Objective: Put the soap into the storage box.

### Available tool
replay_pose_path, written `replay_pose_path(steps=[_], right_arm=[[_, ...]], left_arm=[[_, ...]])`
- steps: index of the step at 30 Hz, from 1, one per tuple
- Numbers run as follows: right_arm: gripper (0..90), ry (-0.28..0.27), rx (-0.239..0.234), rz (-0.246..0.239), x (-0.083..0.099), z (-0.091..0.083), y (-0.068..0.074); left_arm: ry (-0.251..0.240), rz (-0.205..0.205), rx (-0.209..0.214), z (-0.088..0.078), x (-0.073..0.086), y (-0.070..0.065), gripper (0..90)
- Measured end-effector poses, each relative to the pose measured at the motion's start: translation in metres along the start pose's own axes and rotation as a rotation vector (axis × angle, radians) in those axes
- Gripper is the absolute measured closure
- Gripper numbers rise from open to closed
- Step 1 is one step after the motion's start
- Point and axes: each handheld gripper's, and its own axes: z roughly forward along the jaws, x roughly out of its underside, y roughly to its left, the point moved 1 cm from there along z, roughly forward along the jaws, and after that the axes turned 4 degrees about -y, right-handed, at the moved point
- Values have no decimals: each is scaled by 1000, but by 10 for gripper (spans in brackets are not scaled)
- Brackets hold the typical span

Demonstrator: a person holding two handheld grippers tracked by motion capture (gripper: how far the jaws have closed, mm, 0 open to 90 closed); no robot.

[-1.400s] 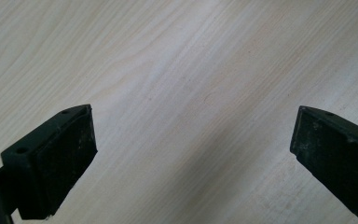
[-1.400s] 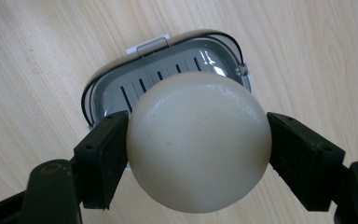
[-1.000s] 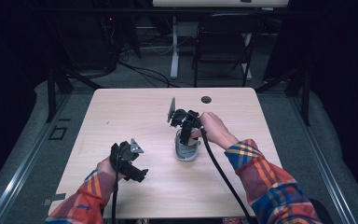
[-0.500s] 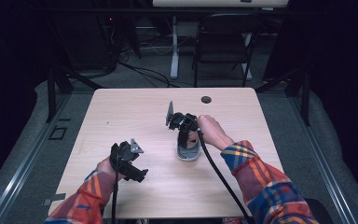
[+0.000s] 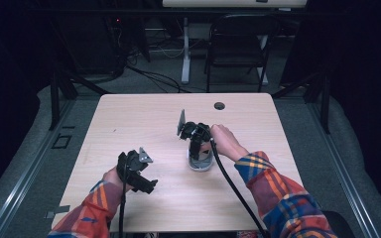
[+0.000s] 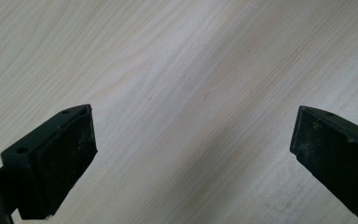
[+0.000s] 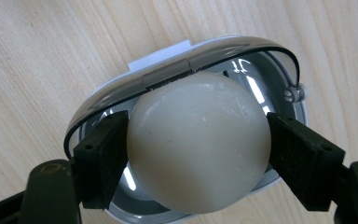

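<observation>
Table brightly lit; surroundings dark — glare inside the container; focus soft.

Light wood-grain tabletop — small round dark grommet hole near the far edge, right of centre. Past the far edge: black metal folding chair on grey carpet floor, white desk leg to its left, black cables trailing across the floor — dark tripod legs off the far-left corner.
</observation>
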Motion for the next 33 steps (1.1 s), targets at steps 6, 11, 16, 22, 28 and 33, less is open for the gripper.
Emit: replay_pose_path(steps=[6, 11, 16, 22, 28, 33], right_arm=[[233, 5, -6, -1, 2, 1, -1], [239, -25, -15, 0, 4, -3, -1], [247, -32, -13, -4, 7, -9, -1], [238, -59, 0, -4, 13, -21, -1], [201, -104, 13, -8, 24, -36, 0], [149, -131, 26, -4, 37, -47, 0]], left_arm=[[1, 1, -1, 0, 0, 0, 2], [1, 1, -1, 0, 0, 0, 2], [1, 0, 0, 0, 0, 0, 2], [2, -1, 1, 0, 0, 0, 2], [1, -1, 1, 0, 0, 0, 2], [0, -1, 0, 0, 0, 0, 2]])
